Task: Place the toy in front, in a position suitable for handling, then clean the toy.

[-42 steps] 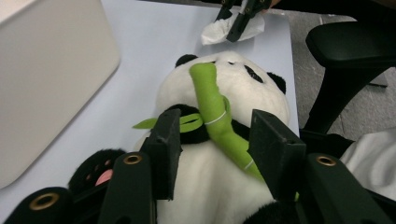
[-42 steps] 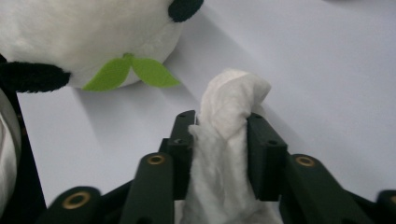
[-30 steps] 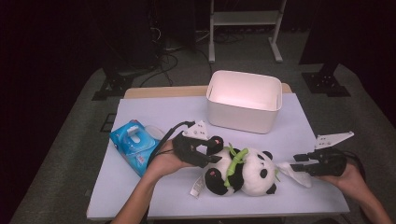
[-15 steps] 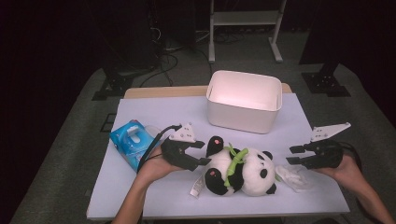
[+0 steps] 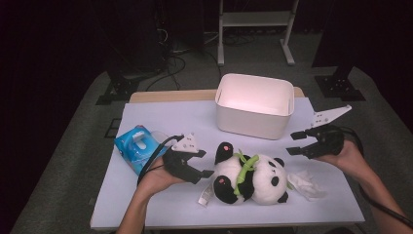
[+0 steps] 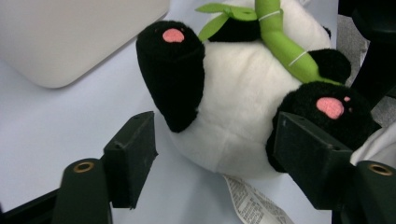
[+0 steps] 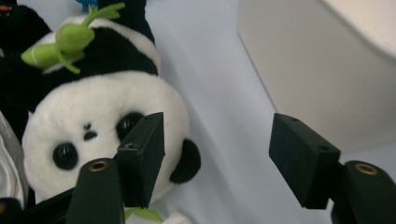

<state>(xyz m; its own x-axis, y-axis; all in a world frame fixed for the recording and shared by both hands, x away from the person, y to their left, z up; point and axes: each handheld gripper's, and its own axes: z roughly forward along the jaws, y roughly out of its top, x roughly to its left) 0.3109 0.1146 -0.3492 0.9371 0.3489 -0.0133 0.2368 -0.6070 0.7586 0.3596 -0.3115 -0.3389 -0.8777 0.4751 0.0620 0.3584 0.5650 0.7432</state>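
1. Though crowded from both ends a second ago, now lies free: black-and-white plush panda with a green bamboo sprig (image 5: 258, 180), on its back at the near middle of the table, head toward the person's right.
2. Drawn up and out to the right, well apart from the panda's head: right gripper (image 5: 293, 144), jaws just opened to about their widest, nothing between them.
3. Eased slightly back at the panda's feet: left gripper (image 5: 203, 163), jaws just opened to a good part of their range, spread either side of the plush's lower body, just beside it and not pressing, holding nothing.
4. Reads as a release, or as a fresh approach being lined up; no grip on the toy yet.
5. Around it all: dark room, grey carpeted floor (image 5: 73, 161), loose black cables (image 5: 170, 58), pale metal stand (image 5: 253, 19).
6. Underneath: pale lilac-white tabletop (image 5: 160, 122).
7. At the far side: open white rectangular plastic bin (image 5: 253, 117), near the panda, apart from it.
8. At the left: blue tissue packet (image 5: 139, 148).
9. Just beside the panda's head: crumpled white tissue (image 5: 304, 183).
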